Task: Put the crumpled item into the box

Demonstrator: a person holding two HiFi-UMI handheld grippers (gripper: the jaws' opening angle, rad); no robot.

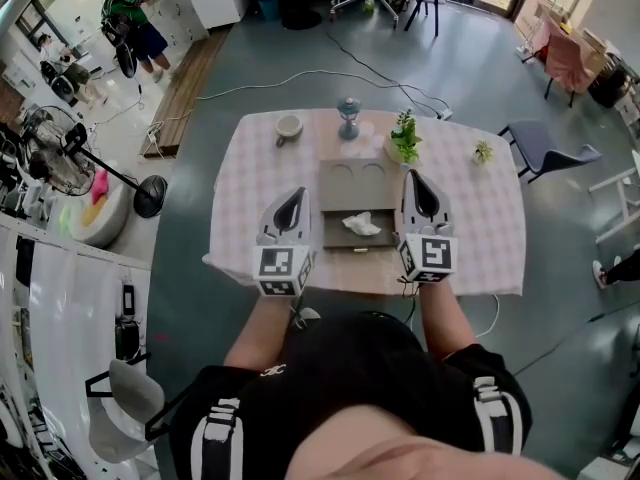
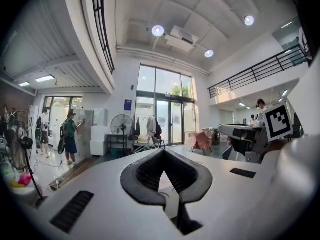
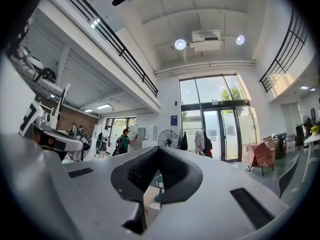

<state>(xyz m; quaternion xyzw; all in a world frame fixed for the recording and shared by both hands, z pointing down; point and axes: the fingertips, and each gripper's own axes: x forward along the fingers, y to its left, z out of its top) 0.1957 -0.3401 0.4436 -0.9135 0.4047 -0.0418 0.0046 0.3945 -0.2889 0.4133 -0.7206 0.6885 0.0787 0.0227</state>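
A white crumpled item (image 1: 361, 225) lies in the lower, open part of a brown cardboard box (image 1: 337, 183) at the middle of the table. The box's upper panel has two round marks. My left gripper (image 1: 294, 196) is held up just left of the box, shut and holding nothing. My right gripper (image 1: 415, 178) is just right of the box, also shut and holding nothing. In the left gripper view the left gripper (image 2: 164, 151) points out across the room, tips together. The right gripper (image 3: 159, 149) does the same in its own view.
The table (image 1: 470, 238) has a pink checked cloth. At its far side stand a cup (image 1: 289, 127), a blue vase (image 1: 348, 116), a green plant (image 1: 405, 138) and a small plant (image 1: 484, 151). A chair (image 1: 545, 148) is at the right, a floor fan (image 1: 60, 158) at the left.
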